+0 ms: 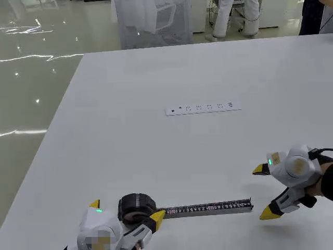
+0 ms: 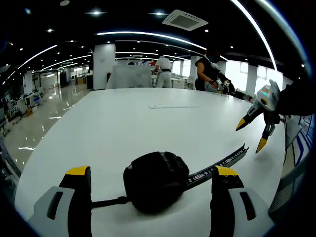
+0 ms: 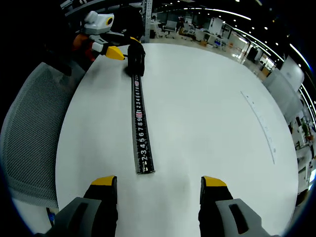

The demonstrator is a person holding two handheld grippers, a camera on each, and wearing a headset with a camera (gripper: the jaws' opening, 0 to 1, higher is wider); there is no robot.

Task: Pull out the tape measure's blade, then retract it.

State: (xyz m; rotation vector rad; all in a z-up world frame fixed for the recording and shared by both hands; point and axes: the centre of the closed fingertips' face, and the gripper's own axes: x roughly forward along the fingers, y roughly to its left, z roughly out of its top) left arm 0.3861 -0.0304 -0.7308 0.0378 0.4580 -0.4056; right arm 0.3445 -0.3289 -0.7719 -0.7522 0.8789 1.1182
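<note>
A black tape measure [image 1: 136,207] [image 2: 156,180] [image 3: 137,56] rests on the white table [image 1: 197,151], its blade [image 1: 208,208] [image 3: 140,129] [image 2: 219,167] pulled out to the right and lying flat. My left gripper [image 1: 125,211] [image 2: 153,183] stands open with its yellow-tipped jaws on either side of the case, not pressing it. My right gripper [image 1: 264,190] [image 3: 159,188] is open just past the blade's free end, apart from it, with nothing between its jaws.
A flat white strip with printed symbols [image 1: 203,108] [image 2: 174,105] lies in the table's middle. The table's left edge [image 1: 49,140] drops to a glossy floor. People [image 1: 237,18] stand beyond the far edge. A grey mesh chair [image 3: 29,143] is close to the table's near side.
</note>
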